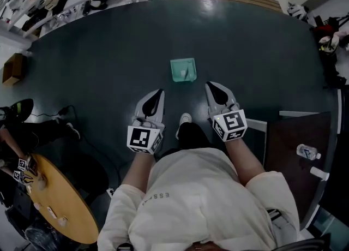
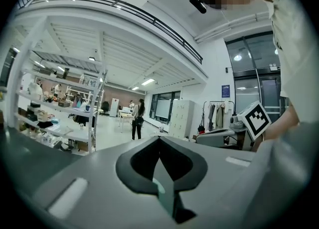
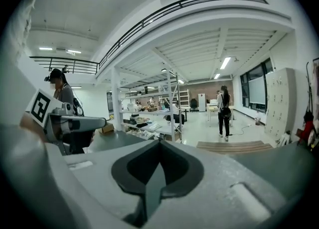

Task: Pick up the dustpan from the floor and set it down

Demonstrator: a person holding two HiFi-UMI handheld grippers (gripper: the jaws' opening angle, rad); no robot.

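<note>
We log the dustpan (image 1: pixel 182 70) on the floor (image 1: pixel 103 59) just beyond our shoe (image 1: pixel 185 119), the left tongs (image 1: pixel 158 94) and right tongs (image 1: pixel 210 87) both closed and empty, flanking that shoe, so pickup and set-down look yet to do.

Subject is wearing white short-sleeved shirt (image 1: pixel 202 190), faint grey lettering (image 1: pixel 156 198), dark trousers (image 1: pixel 191 135), white shoe (image 1: pixel 185 119). Grey left gripper (image 1: pixel 158 94) and right gripper (image 1: pixel 211 87) are carrying black-and-white marker cubes (image 1: pixel 144 139).
</note>
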